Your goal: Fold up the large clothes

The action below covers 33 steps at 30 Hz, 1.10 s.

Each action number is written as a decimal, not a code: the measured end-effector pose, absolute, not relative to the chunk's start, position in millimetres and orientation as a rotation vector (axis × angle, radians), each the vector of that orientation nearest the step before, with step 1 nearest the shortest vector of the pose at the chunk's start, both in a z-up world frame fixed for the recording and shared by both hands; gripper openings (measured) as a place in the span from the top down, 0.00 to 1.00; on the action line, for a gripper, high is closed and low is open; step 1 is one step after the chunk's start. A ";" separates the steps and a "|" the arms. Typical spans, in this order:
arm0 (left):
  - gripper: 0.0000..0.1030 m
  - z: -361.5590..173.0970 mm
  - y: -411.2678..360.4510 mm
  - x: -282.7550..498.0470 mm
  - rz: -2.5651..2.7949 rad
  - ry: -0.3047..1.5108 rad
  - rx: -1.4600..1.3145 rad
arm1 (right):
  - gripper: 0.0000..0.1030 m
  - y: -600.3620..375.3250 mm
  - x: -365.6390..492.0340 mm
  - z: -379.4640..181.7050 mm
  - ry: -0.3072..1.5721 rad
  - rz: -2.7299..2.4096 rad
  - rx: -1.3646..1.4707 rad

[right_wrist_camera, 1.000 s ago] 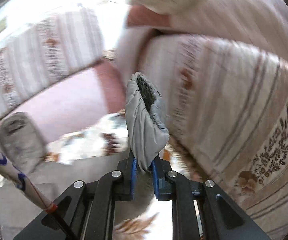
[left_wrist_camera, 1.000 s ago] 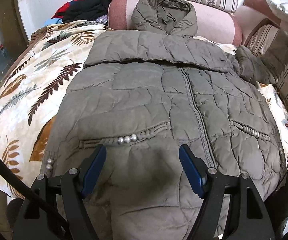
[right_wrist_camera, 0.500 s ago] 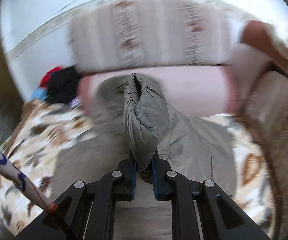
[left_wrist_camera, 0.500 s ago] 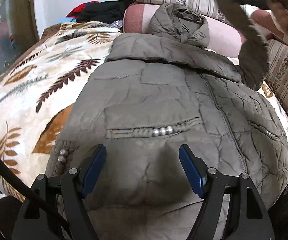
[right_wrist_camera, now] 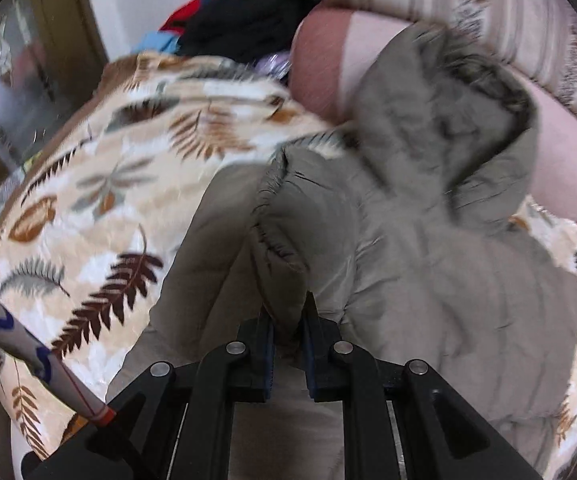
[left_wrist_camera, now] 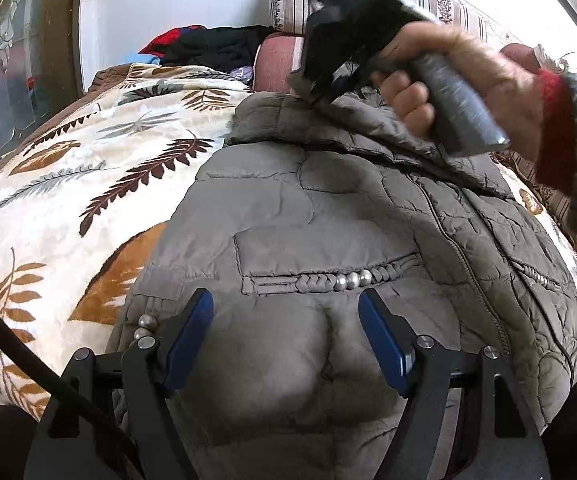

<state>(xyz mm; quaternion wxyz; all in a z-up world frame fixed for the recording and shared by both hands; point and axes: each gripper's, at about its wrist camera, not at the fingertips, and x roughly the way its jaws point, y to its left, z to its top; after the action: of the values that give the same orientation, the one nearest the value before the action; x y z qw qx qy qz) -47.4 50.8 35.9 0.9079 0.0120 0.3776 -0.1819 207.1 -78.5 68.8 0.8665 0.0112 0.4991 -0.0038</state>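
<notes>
Quilted olive jacket [left_wrist_camera: 328, 216] front-up on bed [left_wrist_camera: 88, 184], sleeve cuff [right_wrist_camera: 284, 240] pinched in right tongs [right_wrist_camera: 288, 340]; left tongs [left_wrist_camera: 286, 336] agape, empty.

The left claw [left_wrist_camera: 286, 338] stands wide open, its two blue-padded fingers [left_wrist_camera: 188, 336] spread well apart and pointing forward, low over the jacket [left_wrist_camera: 328, 208]. The right claw [right_wrist_camera: 288, 354] is closed, its fingers pinching a fold of the jacket's sleeve [right_wrist_camera: 288, 232] between them. In the left wrist view, the person's right hand [left_wrist_camera: 448, 68] wraps around the right claw's grey handle, the claw tipped forward and down, the wrist in a red cuff.
</notes>
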 end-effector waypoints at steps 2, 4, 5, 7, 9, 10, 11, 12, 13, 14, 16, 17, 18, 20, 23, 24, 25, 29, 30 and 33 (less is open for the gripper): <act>0.28 34.7 50.0 -47.7 -0.374 0.774 0.030 | 0.88 -69.3 210.0 62.4 1.061 0.011 0.009; 0.28 34.0 48.2 -48.5 -0.379 0.771 0.037 | 0.87 -62.8 211.7 57.8 1.070 0.026 -0.021; 0.28 33.5 47.5 -48.6 -0.384 0.771 0.036 | 0.86 -61.5 211.3 57.5 1.075 0.033 -0.033; 0.28 33.4 46.3 -49.7 -0.397 0.771 0.035 | 0.79 -62.1 210.3 60.2 1.071 0.043 -0.024; 0.28 33.2 45.2 -52.0 -0.404 0.769 0.038 | 0.61 -64.2 205.0 69.2 1.052 0.060 -0.001; 0.28 33.1 45.0 -52.4 -0.407 0.769 0.038 | 0.54 -64.5 200.3 75.7 1.036 0.065 -0.004; 0.28 33.0 45.2 -52.3 -0.409 0.769 0.038 | 0.41 -63.2 195.4 82.4 1.013 0.065 -0.019; 0.28 33.1 45.3 -52.4 -0.410 0.768 0.037 | 0.35 -62.6 189.7 90.6 0.986 0.065 -0.037; 0.28 33.1 45.3 -52.5 -0.411 0.768 0.036 | 0.35 -63.2 184.7 98.9 0.962 0.066 -0.049; 0.28 32.8 45.6 -52.3 -0.411 0.768 0.035 | 0.35 -64.3 182.2 104.5 0.949 0.067 -0.052; 0.28 31.9 46.2 -51.5 -0.414 0.770 0.032 | 0.35 -72.1 179.4 117.9 0.907 0.032 -0.048; 0.28 31.7 46.1 -51.8 -0.414 0.770 0.033 | 0.35 -76.1 181.8 120.0 0.897 0.001 -0.048; 0.28 31.3 45.6 -51.8 -0.416 0.771 0.035 | 0.35 -80.3 186.6 118.5 0.902 -0.030 -0.047; 0.28 31.1 45.1 -52.1 -0.420 0.769 0.038 | 0.35 -88.7 198.3 109.5 0.937 -0.074 -0.028; 0.28 31.0 44.7 -52.2 -0.422 0.766 0.039 | 0.49 -97.4 218.9 79.5 1.030 -0.104 0.041; 0.28 31.0 44.8 -51.9 -0.422 0.765 0.039 | 0.49 -95.8 224.2 68.7 1.061 -0.093 0.059; 0.28 30.8 44.9 -51.1 -0.422 0.765 0.038 | 0.49 -92.0 227.9 57.7 1.089 -0.078 0.065; 0.28 31.2 45.4 -49.5 -0.412 0.762 0.036 | 0.48 -69.3 233.7 36.2 1.122 -0.070 -0.058; 0.28 31.7 45.9 -48.8 -0.412 0.761 0.033 | 0.48 -68.4 233.5 38.7 1.119 -0.067 -0.073; 0.28 31.6 47.1 -47.9 -0.411 0.762 0.026 | 0.48 -80.5 220.6 59.1 1.084 -0.039 -0.005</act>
<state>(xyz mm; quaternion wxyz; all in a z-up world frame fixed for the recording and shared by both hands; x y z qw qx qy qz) -47.9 47.1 31.6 0.9076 0.0128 0.3694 -0.1990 220.6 -80.5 59.1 0.8566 -0.0023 0.5156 -0.0186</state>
